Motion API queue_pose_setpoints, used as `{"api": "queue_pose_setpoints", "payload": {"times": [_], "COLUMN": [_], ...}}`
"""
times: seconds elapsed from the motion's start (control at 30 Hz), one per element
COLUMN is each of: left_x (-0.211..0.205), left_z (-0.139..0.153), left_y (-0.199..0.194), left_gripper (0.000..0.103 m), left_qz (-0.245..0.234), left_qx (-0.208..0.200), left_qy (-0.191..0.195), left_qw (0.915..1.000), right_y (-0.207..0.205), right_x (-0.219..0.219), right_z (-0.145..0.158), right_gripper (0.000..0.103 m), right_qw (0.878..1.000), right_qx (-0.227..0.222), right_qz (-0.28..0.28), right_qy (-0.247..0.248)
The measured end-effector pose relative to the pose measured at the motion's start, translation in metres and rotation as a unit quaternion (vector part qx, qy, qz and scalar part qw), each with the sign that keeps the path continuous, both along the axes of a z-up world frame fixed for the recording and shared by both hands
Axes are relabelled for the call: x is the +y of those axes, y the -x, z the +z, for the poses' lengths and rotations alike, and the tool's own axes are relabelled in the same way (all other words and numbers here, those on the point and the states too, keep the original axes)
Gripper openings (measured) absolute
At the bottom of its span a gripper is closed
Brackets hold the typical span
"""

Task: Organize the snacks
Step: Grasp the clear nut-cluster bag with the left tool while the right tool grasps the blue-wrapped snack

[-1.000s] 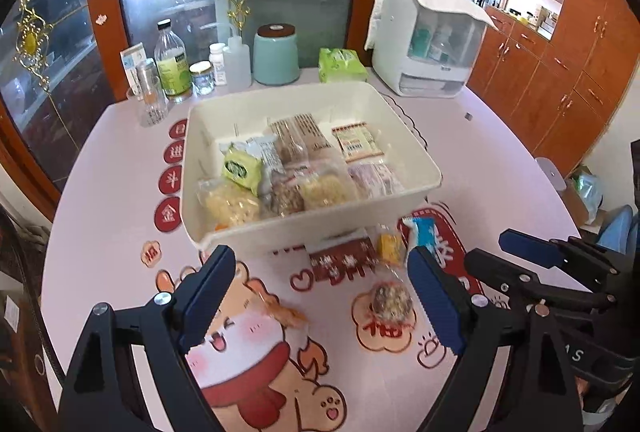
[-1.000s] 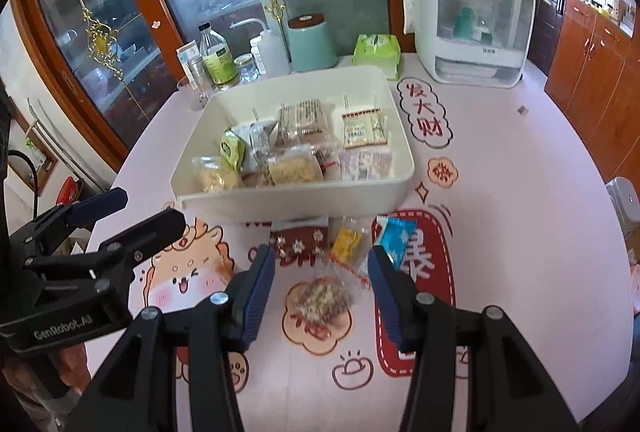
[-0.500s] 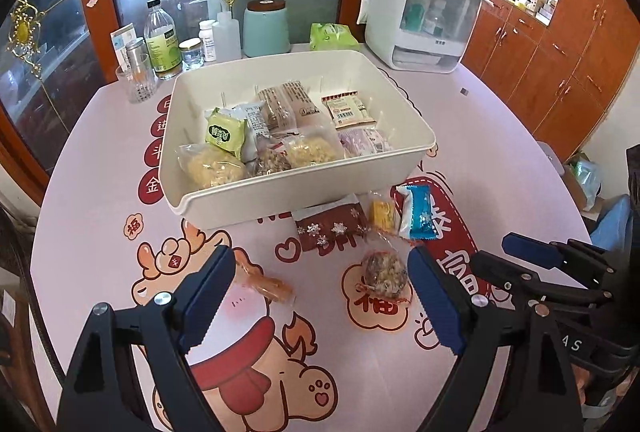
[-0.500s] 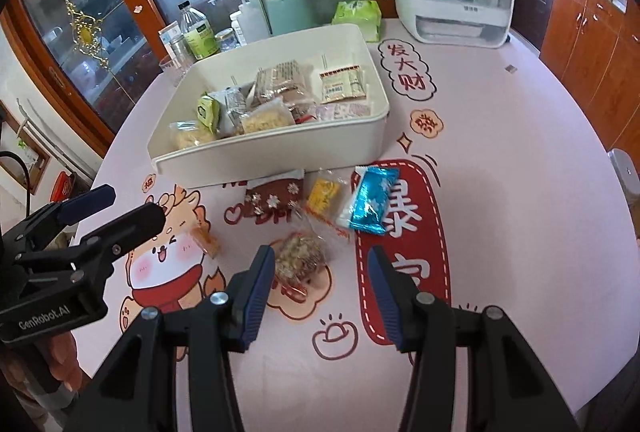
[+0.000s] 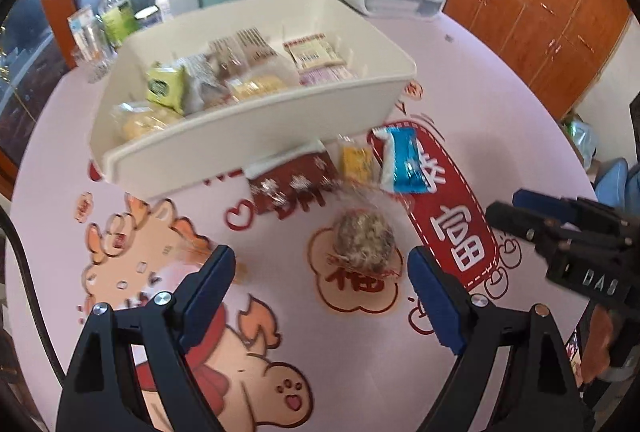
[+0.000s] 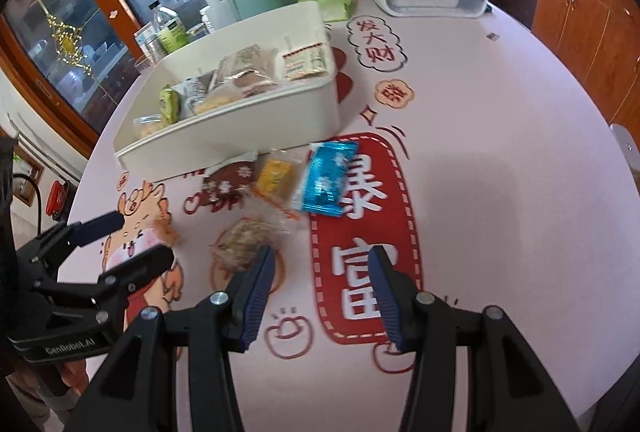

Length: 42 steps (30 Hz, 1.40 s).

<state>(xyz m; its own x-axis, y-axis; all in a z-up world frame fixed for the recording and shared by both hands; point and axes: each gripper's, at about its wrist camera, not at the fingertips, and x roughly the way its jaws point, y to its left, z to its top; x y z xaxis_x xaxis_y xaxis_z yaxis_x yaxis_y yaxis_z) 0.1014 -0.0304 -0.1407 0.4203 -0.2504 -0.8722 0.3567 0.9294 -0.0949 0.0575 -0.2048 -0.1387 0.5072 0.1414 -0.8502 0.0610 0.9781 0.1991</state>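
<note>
My left gripper (image 5: 320, 272): jaws wide, empty, above the round nut snack (image 5: 364, 242). My right gripper (image 6: 322, 272): jaws apart, empty. Blue packet (image 6: 326, 178), yellow packet (image 6: 276, 174), red packet (image 6: 228, 182): on the table (image 6: 500, 172) along the white bin (image 6: 248, 128).

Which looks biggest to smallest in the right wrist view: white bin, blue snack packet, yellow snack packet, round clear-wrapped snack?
1. white bin, clearly largest.
2. blue snack packet.
3. round clear-wrapped snack and yellow snack packet: they look alike; the round one lies nearer the camera and partly behind a finger, so unranked.
</note>
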Motion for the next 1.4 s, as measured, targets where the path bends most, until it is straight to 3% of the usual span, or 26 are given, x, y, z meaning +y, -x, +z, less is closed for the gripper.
{"api": "queue_pose_setpoints", "payload": {"times": [0.37,0.7,0.87,1.0,1.07,1.1,1.13,1.4], "left_x": [-0.029,-0.054,-0.064,-0.071,-0.075,-0.076,-0.077,-0.059], "left_z": [-0.043,-0.067,-0.076,-0.075,-0.074,-0.073,-0.073,-0.064], "left_y": [-0.005,-0.033,-0.042,-0.047,-0.05,-0.051,-0.051,-0.037], "left_gripper": [0.087,0.086,0.075,0.067,0.058,0.058,0.057,0.051], "left_qz": [-0.006,-0.009,-0.016,-0.023,-0.027,-0.027,-0.027,-0.018], "left_qx": [0.043,0.04,0.041,0.033,0.03,0.03,0.028,0.031], "left_qy": [0.006,-0.016,-0.023,-0.026,-0.019,-0.019,-0.019,-0.01], "left_qw": [0.999,0.999,0.9987,0.9988,0.999,0.999,0.9991,0.9993], "right_y": [-0.015,-0.075,-0.107,-0.115,-0.118,-0.119,-0.121,-0.111], "right_x": [-0.042,-0.033,-0.017,-0.008,-0.002,0.0,0.004,0.012], "right_z": [-0.03,-0.048,-0.066,-0.067,-0.068,-0.068,-0.068,-0.062], "right_gripper": [0.049,0.049,0.049,0.049,0.044,0.034,0.031,0.029], "right_qw": [1.0,0.995,0.995,0.997,0.997,0.997,0.998,0.998], "right_qx": [0.008,0.035,0.06,0.054,0.055,0.055,0.055,0.049], "right_qz": [-0.012,-0.047,-0.036,-0.021,-0.014,-0.009,-0.002,0.011], "right_qy": [-0.002,-0.081,-0.066,-0.055,-0.054,-0.05,-0.041,-0.024]}}
